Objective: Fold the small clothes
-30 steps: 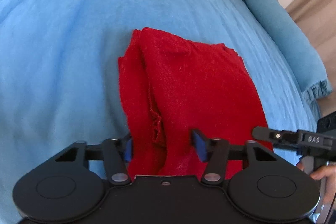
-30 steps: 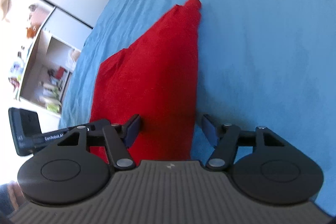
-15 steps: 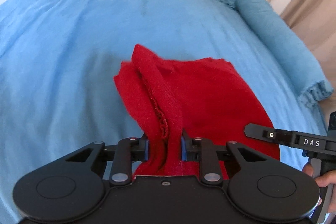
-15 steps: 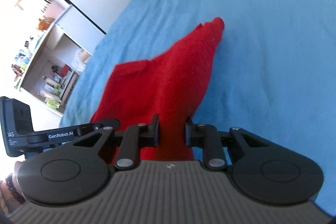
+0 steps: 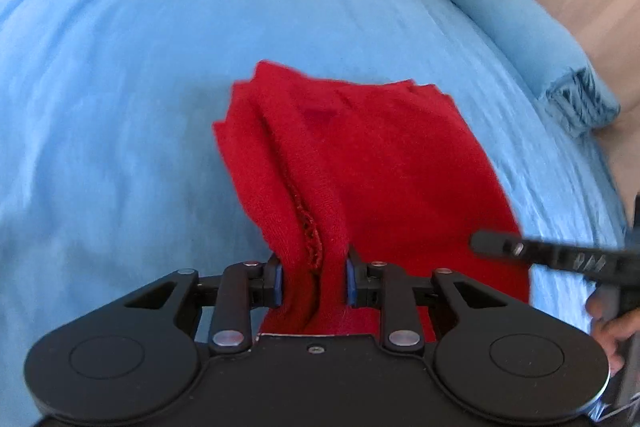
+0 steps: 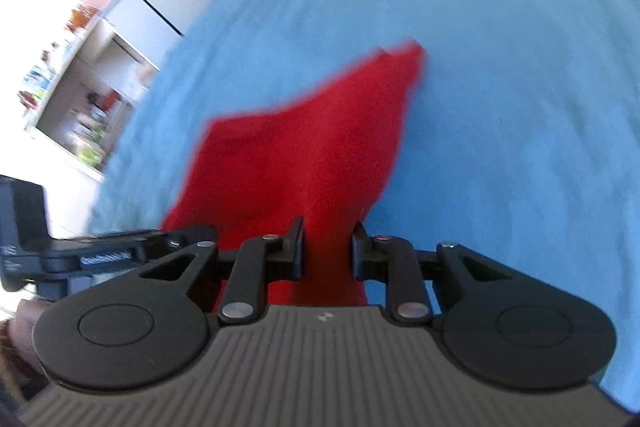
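Left claw pinches a bunched, seamed edge of the red garment, jaws easing apart a touch. Right claw is clamped on the cloth's other near end. The garment drapes mid-bed, toward its right edge.

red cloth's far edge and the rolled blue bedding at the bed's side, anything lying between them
Nothing: in the left wrist view only bare blue bedsheet lies between the red cloth and the rolled blue bedding.
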`<state>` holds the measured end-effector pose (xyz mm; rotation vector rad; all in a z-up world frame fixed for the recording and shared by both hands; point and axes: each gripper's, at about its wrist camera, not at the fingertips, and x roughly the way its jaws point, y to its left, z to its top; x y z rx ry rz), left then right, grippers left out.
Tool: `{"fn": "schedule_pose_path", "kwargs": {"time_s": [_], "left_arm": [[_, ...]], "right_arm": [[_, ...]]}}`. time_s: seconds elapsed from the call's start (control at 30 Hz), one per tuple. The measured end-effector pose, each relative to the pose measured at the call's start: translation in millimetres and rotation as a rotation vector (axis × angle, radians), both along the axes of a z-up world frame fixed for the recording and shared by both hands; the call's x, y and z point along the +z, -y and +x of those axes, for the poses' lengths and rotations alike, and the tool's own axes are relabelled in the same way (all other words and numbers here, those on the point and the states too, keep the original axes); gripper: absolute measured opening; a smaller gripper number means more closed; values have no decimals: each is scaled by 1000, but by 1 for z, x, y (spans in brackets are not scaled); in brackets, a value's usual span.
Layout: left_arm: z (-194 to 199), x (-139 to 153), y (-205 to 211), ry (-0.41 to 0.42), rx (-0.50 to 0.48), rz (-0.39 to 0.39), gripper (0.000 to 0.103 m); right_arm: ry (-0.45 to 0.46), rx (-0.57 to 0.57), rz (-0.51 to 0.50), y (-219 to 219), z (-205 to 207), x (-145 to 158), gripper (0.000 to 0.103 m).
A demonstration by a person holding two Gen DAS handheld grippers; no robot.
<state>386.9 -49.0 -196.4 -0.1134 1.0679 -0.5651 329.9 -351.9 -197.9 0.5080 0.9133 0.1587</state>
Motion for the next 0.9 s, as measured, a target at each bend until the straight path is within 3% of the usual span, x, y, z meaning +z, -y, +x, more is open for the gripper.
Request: {"fn": "schedule_pose_path", "kwargs": {"time_s": [0.1,0.23,0.33,0.4,0.5,0.6,0.7,0.9], "left_arm": [[9,-6,-6,-17,19,-33,34],[7,-3,-7,22,-10,15,46],[0,13,-5,86,11,82,60],[-9,30,-7,175,21,131,70],[-27,52,-12,264,-28,118,75],[-34,58,-6,250,-137,61,75],[-39,44,3,223,-208,52,75],[-27,0,-2,154,-164,69,75]], "right_arm": [[20,-9,-4,3,-9,-21,38],[39,21,-41,1,-7,-22,42],[40,27,-47,2,-11,-18,52],[50,19,-73,6,-17,-9,72],[112,10,-148,-2,-25,16,78],[160,59,-163,-16,-36,33,81],[168,137,-183,-30,-42,32,81],[187,163,-194,-35,-45,-2,82]]}}
